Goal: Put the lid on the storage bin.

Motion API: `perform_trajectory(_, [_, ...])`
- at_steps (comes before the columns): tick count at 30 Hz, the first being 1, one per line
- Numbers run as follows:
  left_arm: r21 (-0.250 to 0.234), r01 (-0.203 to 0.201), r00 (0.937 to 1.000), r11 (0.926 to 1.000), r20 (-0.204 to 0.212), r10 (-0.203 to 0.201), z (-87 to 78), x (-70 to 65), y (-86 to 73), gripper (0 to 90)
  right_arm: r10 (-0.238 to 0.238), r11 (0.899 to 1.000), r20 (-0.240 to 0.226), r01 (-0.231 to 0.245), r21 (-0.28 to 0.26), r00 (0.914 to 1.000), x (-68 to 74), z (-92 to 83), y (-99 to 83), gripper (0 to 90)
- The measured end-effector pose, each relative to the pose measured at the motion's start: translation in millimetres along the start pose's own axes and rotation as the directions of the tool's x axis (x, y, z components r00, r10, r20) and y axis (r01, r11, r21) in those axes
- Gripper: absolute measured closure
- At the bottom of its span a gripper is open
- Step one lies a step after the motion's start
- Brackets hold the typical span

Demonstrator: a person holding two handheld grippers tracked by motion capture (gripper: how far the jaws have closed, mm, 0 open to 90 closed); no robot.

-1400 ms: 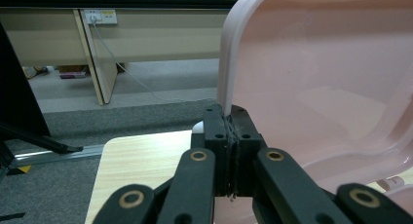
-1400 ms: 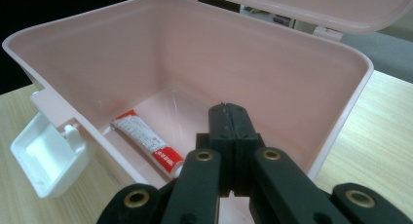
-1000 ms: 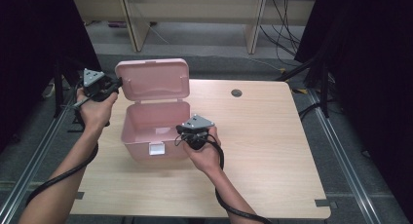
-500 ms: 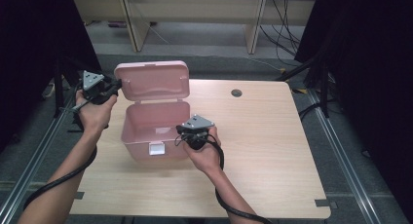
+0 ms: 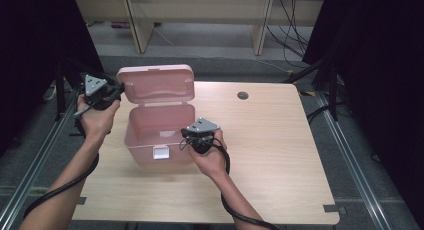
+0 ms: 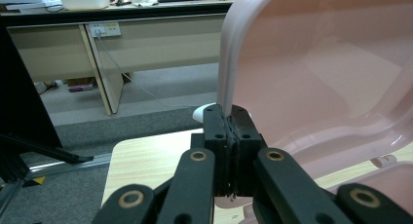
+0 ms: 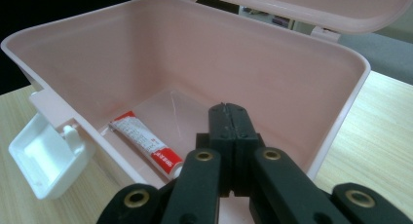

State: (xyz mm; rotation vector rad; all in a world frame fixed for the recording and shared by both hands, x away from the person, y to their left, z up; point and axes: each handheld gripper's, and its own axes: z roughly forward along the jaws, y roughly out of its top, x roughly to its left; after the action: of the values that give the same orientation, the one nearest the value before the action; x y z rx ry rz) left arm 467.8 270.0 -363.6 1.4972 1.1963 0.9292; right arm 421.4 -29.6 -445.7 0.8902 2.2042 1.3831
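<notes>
Left gripper (image 6: 229, 118) clamps the pink box's stiff, light lid (image 5: 156, 83) at its edge; right gripper (image 7: 230, 112), clenched empty, steadies the box rim (image 5: 192, 121).

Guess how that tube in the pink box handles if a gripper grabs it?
The tube looks soft-walled, so it would probably dent under the jaws. It looks flattened, so it should slide rather than roll. Lying against the pink box wall, it is probably awkward to reach.

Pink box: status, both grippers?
Left gripper shut on lid edge. Right gripper shut, empty, over box. Tube inside. Nothing blocking.
</notes>
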Motion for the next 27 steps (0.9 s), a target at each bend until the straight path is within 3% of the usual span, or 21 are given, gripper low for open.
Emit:
perform_trajectory(5, [-0.003, -0.006, 1.0000, 1.0000, 0.001, 0.006, -2.3, -0.6, -1.3, 88.3, -0.002, 1.000, 0.008, 0.002, -0.004, 1.0000, 0.1, -0.4, -0.3, 90.0])
perform_trajectory(6, [-0.001, -0.008, 1.0000, 1.0000, 0.000, 0.008, -2.8, -0.7, -1.6, 88.3, -0.024, 1.000, 0.017, 0.024, -0.007, 0.9996, -1.1, -0.5, 0.1, 90.0])
perform_trajectory(8, [-0.005, -0.009, 1.0000, 0.9999, 0.000, 0.009, -3.6, -1.1, -2.2, 88.3, 0.002, 1.000, 0.007, -0.002, -0.001, 1.0000, 0.3, -0.5, -0.2, 90.0])
perform_trajectory(27, [-0.005, -0.040, 0.9992, 0.9992, -0.009, 0.040, -15.2, -6.5, -8.6, 88.2, 0.003, 1.000, 0.003, -0.003, -0.003, 1.0000, 0.5, -0.3, -0.4, 90.0])
